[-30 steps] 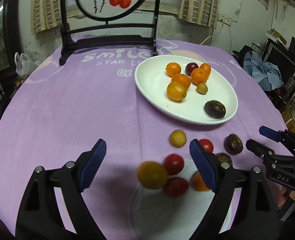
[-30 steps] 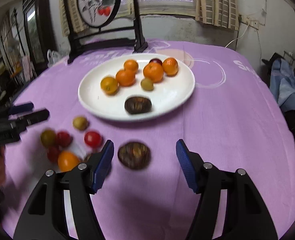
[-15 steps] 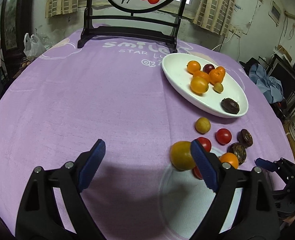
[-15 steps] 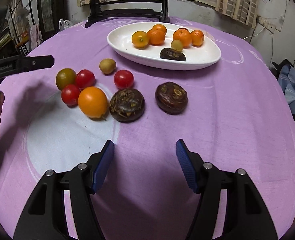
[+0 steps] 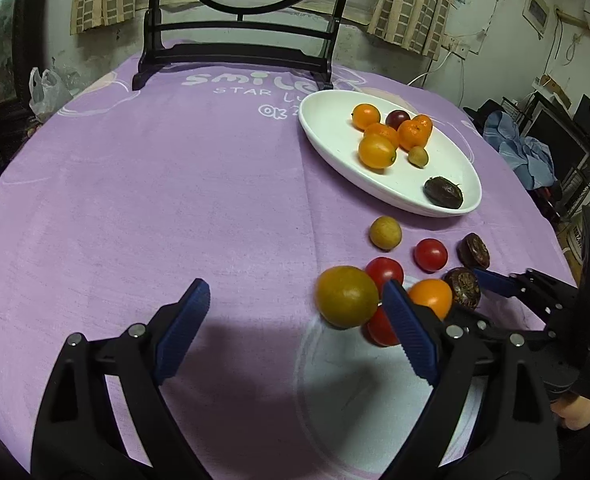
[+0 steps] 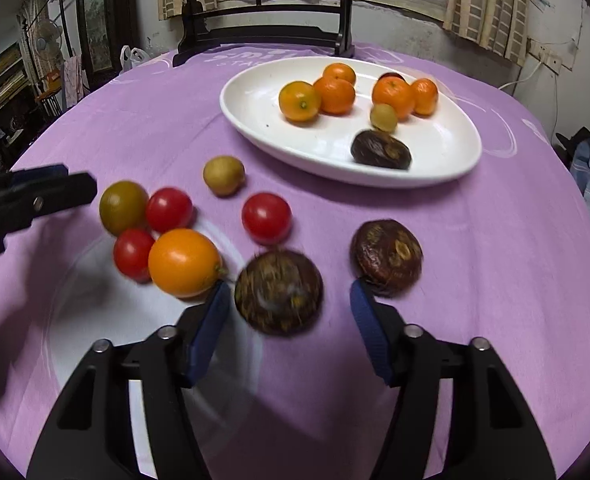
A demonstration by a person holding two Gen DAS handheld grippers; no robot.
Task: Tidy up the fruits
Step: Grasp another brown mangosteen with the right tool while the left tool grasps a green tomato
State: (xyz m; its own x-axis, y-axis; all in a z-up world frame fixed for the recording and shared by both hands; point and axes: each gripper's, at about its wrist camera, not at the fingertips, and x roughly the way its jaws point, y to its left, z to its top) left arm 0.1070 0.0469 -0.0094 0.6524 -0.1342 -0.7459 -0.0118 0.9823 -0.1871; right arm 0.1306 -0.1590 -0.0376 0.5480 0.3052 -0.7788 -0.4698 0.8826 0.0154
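A white oval plate (image 5: 335, 136) (image 6: 255, 120) holds several oranges, a small yellow fruit and a dark brown fruit. Loose fruit lies on the purple cloth in front of it: a greenish-yellow fruit (image 5: 347, 297) (image 6: 123, 207), three red tomatoes, an orange fruit (image 6: 183, 262), a small yellow fruit (image 6: 223, 175) and two dark brown fruits (image 6: 279, 297) (image 6: 387, 256). My left gripper (image 5: 295, 320) is open and empty, its right finger beside the greenish-yellow fruit. My right gripper (image 6: 291, 324) is open, its jaws on either side of the nearer dark brown fruit.
A black wooden stand (image 5: 235, 56) with a round painted panel stands at the table's far edge. A plastic bag (image 5: 45, 88) lies off the table to the left. Blue cloth and shelves (image 5: 527, 152) sit at the right.
My right gripper has moved forward and down, so the nearer dark brown fruit now sits between its jaws. My left gripper has shifted a little closer to the greenish-yellow fruit.
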